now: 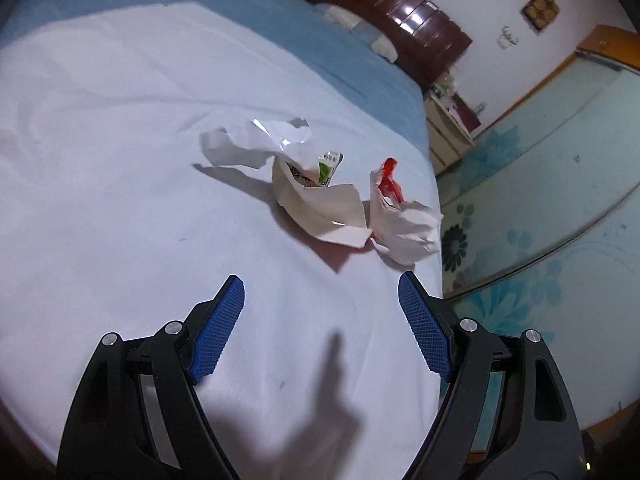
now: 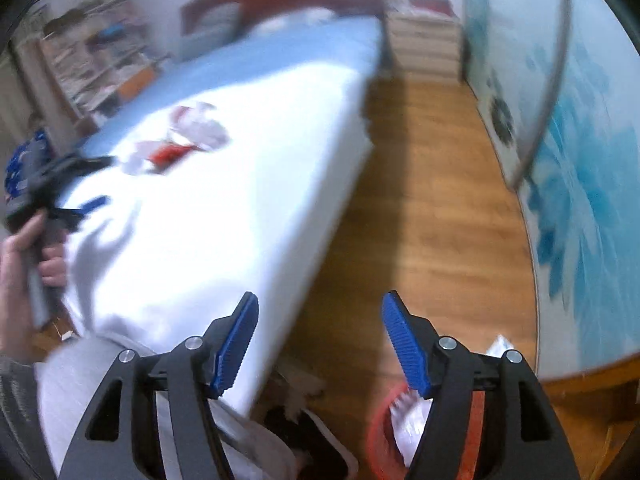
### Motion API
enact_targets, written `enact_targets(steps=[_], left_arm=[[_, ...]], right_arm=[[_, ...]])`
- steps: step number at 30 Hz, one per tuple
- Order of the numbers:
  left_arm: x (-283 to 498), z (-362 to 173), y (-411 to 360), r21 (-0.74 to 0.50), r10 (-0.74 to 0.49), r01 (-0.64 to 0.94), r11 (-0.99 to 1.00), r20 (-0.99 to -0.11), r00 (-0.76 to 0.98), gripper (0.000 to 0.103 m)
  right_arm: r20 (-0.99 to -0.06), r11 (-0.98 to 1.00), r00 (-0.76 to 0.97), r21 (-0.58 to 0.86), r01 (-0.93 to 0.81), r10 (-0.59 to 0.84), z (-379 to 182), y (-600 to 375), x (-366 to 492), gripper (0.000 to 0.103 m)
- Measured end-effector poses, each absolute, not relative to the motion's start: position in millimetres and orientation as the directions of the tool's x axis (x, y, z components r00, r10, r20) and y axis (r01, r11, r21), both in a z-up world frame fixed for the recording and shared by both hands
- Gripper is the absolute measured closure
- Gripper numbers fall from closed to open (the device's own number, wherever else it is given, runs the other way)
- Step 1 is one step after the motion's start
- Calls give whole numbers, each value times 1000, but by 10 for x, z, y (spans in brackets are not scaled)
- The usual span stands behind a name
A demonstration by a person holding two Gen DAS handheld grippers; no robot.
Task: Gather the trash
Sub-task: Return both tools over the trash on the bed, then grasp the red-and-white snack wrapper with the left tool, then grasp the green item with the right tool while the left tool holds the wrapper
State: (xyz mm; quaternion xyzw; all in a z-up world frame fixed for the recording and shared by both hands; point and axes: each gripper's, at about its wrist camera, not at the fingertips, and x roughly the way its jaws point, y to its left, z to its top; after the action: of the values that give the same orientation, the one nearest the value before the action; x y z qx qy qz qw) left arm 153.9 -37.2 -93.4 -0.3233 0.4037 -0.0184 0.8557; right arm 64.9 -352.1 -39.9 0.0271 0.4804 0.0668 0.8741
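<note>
Three crumpled pieces of trash lie near the right edge of the bed's white sheet (image 1: 100, 200): a white paper (image 1: 248, 146), a white wrapper with green print (image 1: 320, 204) and a red-and-white wrapper (image 1: 404, 220). My left gripper (image 1: 320, 280) hovers just short of them, open, with nothing between its blue pads. In the blurred right wrist view the same trash (image 2: 188, 136) lies far off on the bed. My right gripper (image 2: 320, 296) is open and empty, off the bed's corner above a red bin (image 2: 376, 436) that holds white paper (image 2: 408, 420). A hand (image 2: 20, 268) holds the left gripper (image 2: 96, 182).
A wooden floor (image 2: 420, 200) runs between the bed and sliding doors with blue flowers (image 2: 580, 200). A dark headboard (image 1: 404, 12), pillows and a nightstand (image 1: 448, 128) stand at the far end. A shoe (image 2: 312, 436) and a grey trouser leg (image 2: 76, 380) are by the bin.
</note>
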Motion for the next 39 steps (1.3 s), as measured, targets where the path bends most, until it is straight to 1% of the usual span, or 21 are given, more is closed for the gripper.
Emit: enact_targets(steps=[2,4,9,12,13,14,15,16,20,23,28,30,34,37,39], left_arm=[[1700,-952,-397,-581,-307,-217,785,-668,678,23],[1882,-978,-375,-566,-290,-223,794,-674,680,23],[2218,-1098,-229,-561,-267,-274,781,-697,665,23],[2269,-1253,-164,-575,-289,-290,765,-709,644,24],[2241,-1258,-156,-574,-287,-291,766,-710,643,36],[2234,-1267,-175,-567,-289,-288,772,-716,636,67],[2238,-1293,-205,-558,-299,-284,780,-731,614,81],[2211,-1302,-216,-561,-307,-281,779,-731,609,87],[2050,-1260,-260,-588,-344,-233,775,-701,625,93],[1896,-1158,-270,-575,-338,-192,795,-684,647,97],[1684,-967,-220,-527,-298,-139,838,-657,693,100],[1579,-865,-221,-490,-272,-114,864,-647,712,100],[1460,-667,-198,-464,-253,-75,883,-604,755,100],[1368,-566,-200,-419,-231,-48,906,-588,775,100],[1298,-503,-212,-379,-211,-32,925,-581,786,100]], right_arm=[[-819,987,562,34,-156,117,-287,-3178,721,37],[-811,982,576,-5,-187,105,-236,-2975,777,37],[-812,973,579,-70,-218,71,-199,-2661,855,36],[-817,973,574,-80,-216,61,-208,-2644,825,36],[-817,974,573,-80,-214,59,-237,-2701,808,36],[-819,974,571,-82,-210,54,-245,-2721,804,35],[-819,975,571,-84,-207,50,-256,-2733,796,35],[-820,975,570,-85,-206,49,-284,-2778,803,34],[-822,977,568,-80,-199,48,-314,-2835,812,34],[-822,978,568,-76,-195,49,-342,-2852,815,34],[-817,977,574,-75,-199,54,-361,-2855,812,34],[-812,977,581,-78,-201,55,-356,-2863,797,34],[-802,975,594,-75,-207,64,-336,-2868,814,34],[-788,975,609,-60,-213,85,-300,-2849,888,34],[-781,972,611,-26,-234,126,-280,-2802,991,29]])
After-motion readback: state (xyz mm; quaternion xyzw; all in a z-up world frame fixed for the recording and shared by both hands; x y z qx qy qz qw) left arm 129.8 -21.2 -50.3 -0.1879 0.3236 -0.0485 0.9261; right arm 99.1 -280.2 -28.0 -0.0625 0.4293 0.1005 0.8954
